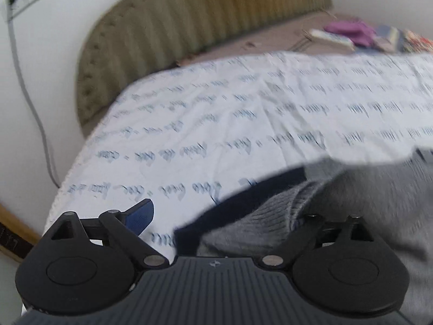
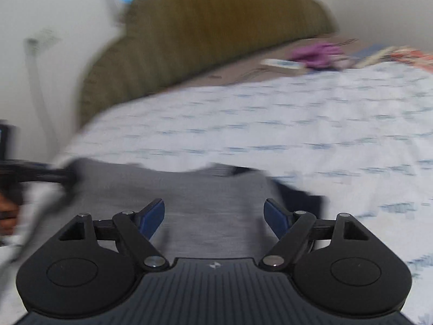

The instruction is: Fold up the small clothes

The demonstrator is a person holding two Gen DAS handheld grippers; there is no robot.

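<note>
A bedroom at home: a bed [image 1: 243, 113] with a printed sheet, a green headboard [image 1: 189, 19] at the top.

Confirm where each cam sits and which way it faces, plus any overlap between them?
Left wrist: on the left gripper, looking along its wide-spread fingers over a grey knit garment draped across its right finger; beyond, the white printed sheet and olive headboard.
Right wrist: on the right gripper, open above the garment, blurred; a hand shows at the left edge.
Shared: garment, sheet, headboard, purple cloth.
</note>
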